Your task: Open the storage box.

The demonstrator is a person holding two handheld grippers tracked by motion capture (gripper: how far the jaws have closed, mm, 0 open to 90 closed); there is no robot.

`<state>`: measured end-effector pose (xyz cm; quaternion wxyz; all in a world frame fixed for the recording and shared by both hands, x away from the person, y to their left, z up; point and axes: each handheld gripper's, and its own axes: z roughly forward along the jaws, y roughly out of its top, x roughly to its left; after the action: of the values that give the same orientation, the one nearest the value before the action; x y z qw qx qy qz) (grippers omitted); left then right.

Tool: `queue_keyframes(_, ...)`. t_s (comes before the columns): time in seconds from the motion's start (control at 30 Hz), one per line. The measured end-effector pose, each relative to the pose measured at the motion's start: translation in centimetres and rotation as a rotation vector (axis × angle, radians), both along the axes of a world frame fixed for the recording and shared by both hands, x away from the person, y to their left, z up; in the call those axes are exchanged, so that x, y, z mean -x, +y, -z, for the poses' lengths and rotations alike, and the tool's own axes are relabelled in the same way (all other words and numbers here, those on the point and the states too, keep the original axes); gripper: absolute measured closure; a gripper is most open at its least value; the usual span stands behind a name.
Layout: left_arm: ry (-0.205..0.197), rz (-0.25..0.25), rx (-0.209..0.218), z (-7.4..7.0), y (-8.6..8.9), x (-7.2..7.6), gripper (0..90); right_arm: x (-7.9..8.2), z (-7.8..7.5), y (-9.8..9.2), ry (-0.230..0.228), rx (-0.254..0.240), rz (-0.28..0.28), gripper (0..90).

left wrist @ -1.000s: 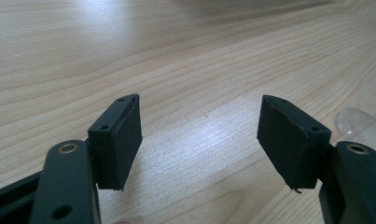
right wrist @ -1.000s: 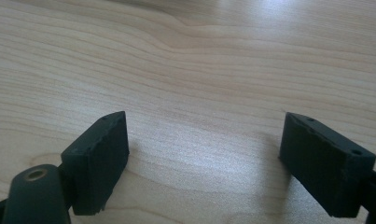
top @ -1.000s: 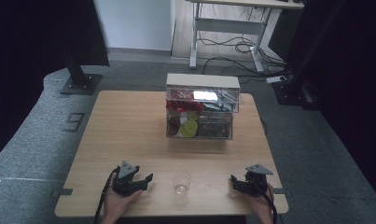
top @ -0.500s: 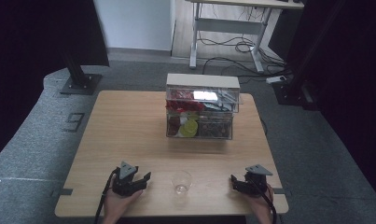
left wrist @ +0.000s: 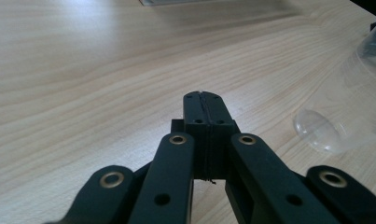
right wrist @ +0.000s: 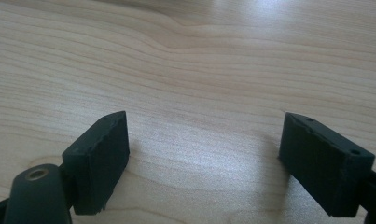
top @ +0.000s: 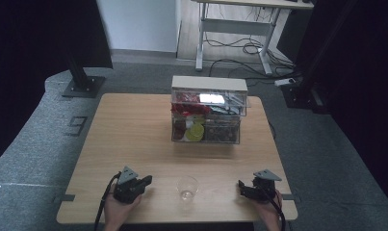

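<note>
1. Left gripper (top: 144,182): resting at the near table (top: 134,139) edge, jaws pressed fully together with nothing between them; they have just been closing.
2. Right gripper (right wrist: 204,149): resting at the near edge opposite, jaws spread wide over bare wood, holding nothing.
3. Cup (top: 187,186): clear, upright, standing between the two grippers, nearer the left gripper and just right of its tips; touched by neither.
4. Box (top: 207,115): clear, with mixed contents, well ahead of both grippers, beyond the cup at the table's far side.
</note>
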<state>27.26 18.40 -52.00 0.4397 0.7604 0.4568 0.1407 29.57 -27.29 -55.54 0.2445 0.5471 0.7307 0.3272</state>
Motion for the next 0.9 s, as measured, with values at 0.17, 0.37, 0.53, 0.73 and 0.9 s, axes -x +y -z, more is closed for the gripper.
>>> queue_keyframes(0.17, -0.003, 0.022, -0.003, -0.2, -0.3, 0.0, 90.0, 0.0, 0.0, 0.0, 0.0, -0.004, 0.002, 17.4)
queue_keyframes(0.37, 0.03, 0.057, 0.061, -0.9, -1.0, -0.3, 89.9, 0.0, 0.0, 0.2, -0.006, 0.004, 0.005, 18.3)
queue_keyframes(0.53, 0.034, 0.106, 0.1, -2.0, -2.1, -0.8, 90.0, 0.2, 0.0, 0.2, -0.008, 0.001, 0.012, 19.7)
queue_keyframes(0.73, 0.012, 0.091, 0.081, -2.4, -3.3, -1.7, 89.8, 0.4, 0.0, 0.2, -0.007, -0.004, 0.009, 20.1)
queue_keyframes(0.9, 0.01, 0.1, 0.07, -2.5, -3.6, -2.2, 89.9, 0.7, 0.0, 0.4, -0.02, 0.015, 0.007, 21.3)
